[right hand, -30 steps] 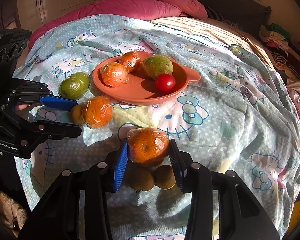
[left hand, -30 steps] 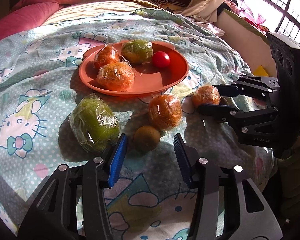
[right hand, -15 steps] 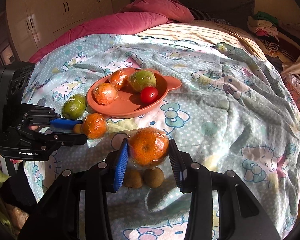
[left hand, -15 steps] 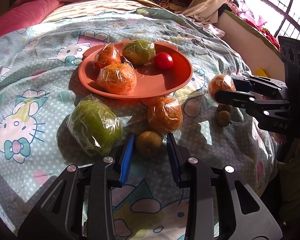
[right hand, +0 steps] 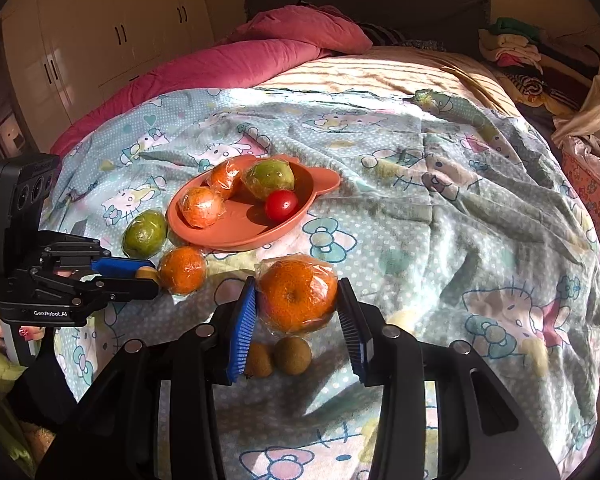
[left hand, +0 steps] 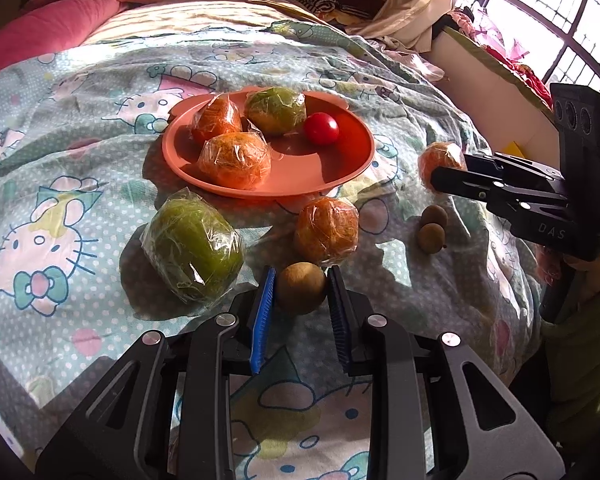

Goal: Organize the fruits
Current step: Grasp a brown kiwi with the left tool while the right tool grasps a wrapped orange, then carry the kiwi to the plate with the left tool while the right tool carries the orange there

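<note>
— While the plate (left hand: 352,168) sits beyond both hands on the bed (left hand: 80,208), which is nearer?
— Right gripper (right hand: 296,314), clamped on the wrapped orange (right hand: 298,294) (lifted); left gripper (left hand: 300,298) just closed onto the small brown fruit (left hand: 301,287).

Four fruits sat on orange plate (left hand: 352,168); wrapped lime (left hand: 192,248), orange (left hand: 326,230), three brown kiwis (left hand: 300,288) lay on bed.

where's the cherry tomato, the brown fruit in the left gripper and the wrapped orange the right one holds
cherry tomato (left hand: 321,128), left wrist view, centre of its red skin
brown fruit (left hand: 301,287), left wrist view, its front face
wrapped orange (right hand: 298,294), right wrist view, middle of the peel
</note>
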Available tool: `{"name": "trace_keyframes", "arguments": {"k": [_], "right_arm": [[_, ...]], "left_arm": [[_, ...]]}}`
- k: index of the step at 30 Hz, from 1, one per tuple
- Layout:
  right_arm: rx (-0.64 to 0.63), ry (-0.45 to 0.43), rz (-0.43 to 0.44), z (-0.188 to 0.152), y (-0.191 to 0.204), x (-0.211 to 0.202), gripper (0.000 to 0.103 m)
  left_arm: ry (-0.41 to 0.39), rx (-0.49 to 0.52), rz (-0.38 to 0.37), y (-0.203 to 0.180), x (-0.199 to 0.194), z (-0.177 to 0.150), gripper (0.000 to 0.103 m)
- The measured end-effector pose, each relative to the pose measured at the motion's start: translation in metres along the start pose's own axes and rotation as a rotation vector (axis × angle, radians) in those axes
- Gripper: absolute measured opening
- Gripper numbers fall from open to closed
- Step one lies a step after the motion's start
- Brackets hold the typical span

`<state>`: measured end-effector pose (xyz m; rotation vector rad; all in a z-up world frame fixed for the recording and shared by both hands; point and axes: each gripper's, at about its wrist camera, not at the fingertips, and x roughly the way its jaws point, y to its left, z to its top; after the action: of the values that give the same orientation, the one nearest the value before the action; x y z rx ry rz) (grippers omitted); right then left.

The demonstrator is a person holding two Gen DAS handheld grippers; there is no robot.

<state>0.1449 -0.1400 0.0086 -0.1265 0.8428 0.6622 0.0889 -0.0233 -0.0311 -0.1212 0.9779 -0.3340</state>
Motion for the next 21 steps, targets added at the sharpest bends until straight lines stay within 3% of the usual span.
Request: {"name": "trace_keyframes", "arguments": {"k": [10,21], "right_arm": [[0.004,-0.013,-0.001,0.003,-0.001,-0.004,0.038],[0.008,-0.046,0.011,0.016,0.003,-0.009,0.038]], "left_arm": [[-0.072,-0.008,0.006,0.001,-0.029,0.014,0.019],[-0.11,-0.021,0.032,0.009,-0.036,0.041,0.019]]}}
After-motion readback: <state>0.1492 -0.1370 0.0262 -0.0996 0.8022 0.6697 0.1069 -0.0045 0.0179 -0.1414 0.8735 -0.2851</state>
